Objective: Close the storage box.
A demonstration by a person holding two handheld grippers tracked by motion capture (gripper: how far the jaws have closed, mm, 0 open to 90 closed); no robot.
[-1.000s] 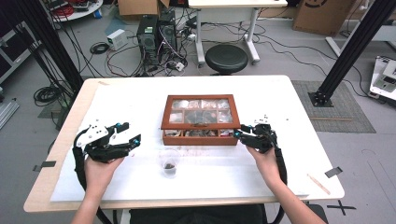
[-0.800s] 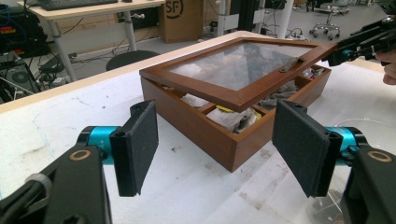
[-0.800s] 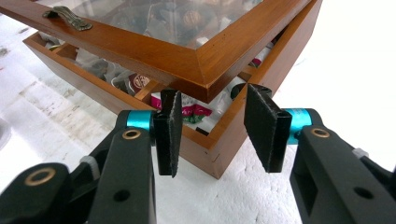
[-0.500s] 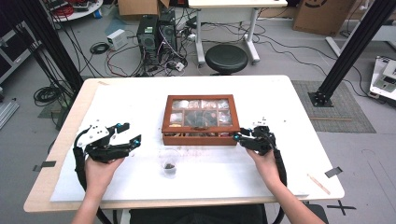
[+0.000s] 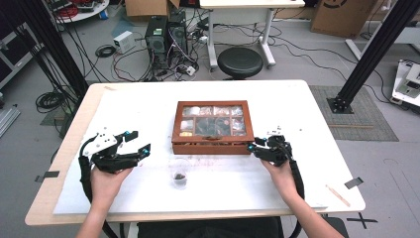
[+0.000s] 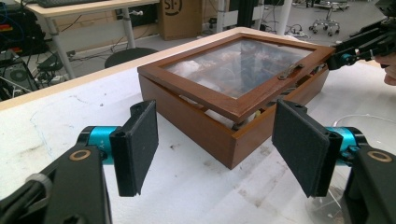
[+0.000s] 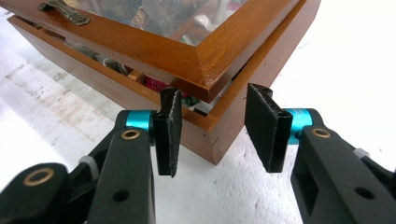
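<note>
A brown wooden box (image 5: pixel 213 126) with a glass lid stands mid-table, and small items show through the glass. The lid (image 7: pixel 187 46) sits slightly ajar, leaving a gap along the front. My right gripper (image 5: pixel 251 147) is open at the box's front right corner (image 7: pixel 212 140), one jaw on each side of it just below the lid edge, holding nothing. My left gripper (image 5: pixel 141 141) is open and empty a short way left of the box (image 6: pixel 233 79), pointing at its front left corner. The right gripper (image 6: pixel 345 51) also appears in the left gripper view, beyond the box.
A small clear cup (image 5: pixel 179 173) with something dark inside stands on the white table sheet (image 5: pixel 148 109) just in front of the box. Its rim (image 6: pixel 359 122) lies close to my left gripper's right jaw. A brass handle (image 7: pixel 65 11) sits on the lid's front.
My right gripper has slid a little to the left, up to the box's front right corner. The left gripper has barely moved.
</note>
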